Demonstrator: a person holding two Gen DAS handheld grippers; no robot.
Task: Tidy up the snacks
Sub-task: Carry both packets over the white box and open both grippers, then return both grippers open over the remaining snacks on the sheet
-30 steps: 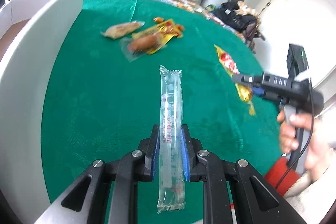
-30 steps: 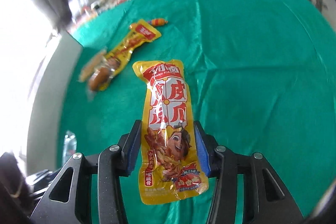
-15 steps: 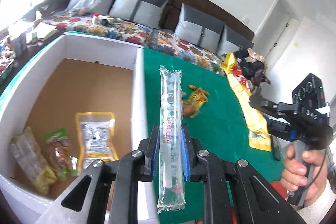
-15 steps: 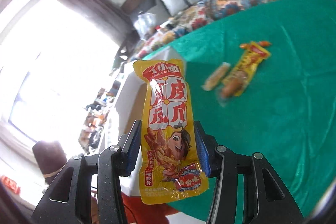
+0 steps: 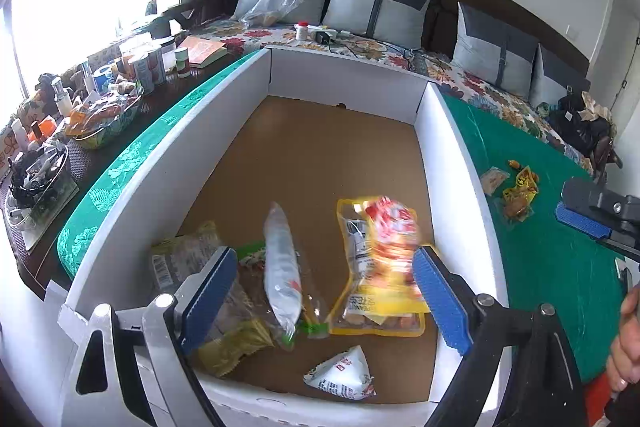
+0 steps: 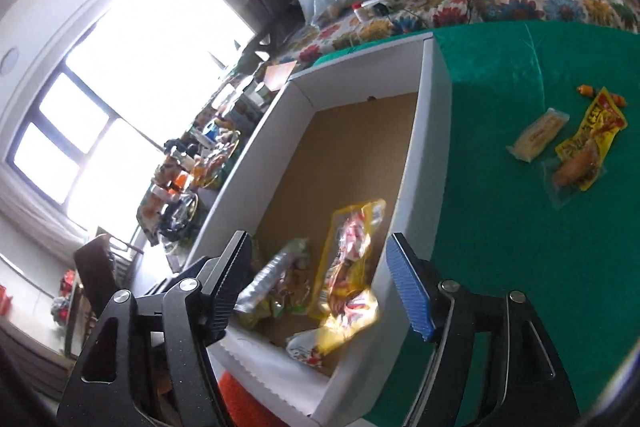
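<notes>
Nearest, left tool [image 5: 320, 291]: jaws opening wide, nothing pressed between the pads, poised over the near end of the white box [image 5: 444, 131]. Below it, clear long packet [image 5: 282, 275] released and blurred, lying or landing across the packets at the box's near left corner. Right tool [image 6: 318, 283]: jaws likewise opening, empty of grip, hanging over the box's near right corner. Yellow-and-red packet [image 5: 390, 247] blurred in mid-fall, just inside the right wall and over a flat clear pouch with yellow border [image 5: 348, 235]. Risk one: packet clipping the right wall, tipping out onto the green worktop [image 5: 540, 267]; cause, release close to the rim. Risk two: both tools crowding the same corner, right tool's blue pad already showing at the left view's edge; cause, simultaneous drops, possible knock when withdrawing. Risk three: heap building at the near end while the far brown floor stays bare; cause, short reach, later packets sliding off the pile. Near front wall, small white triangular packet [image 5: 340, 373], liable to be buried. Farther off on the worktop, well apart from the box, pale packet [image 6: 538, 137] and yellow sausage packet [image 6: 588, 143] not yet collected; overlapping wrappers likely to slip from a hasty pinch.
</notes>
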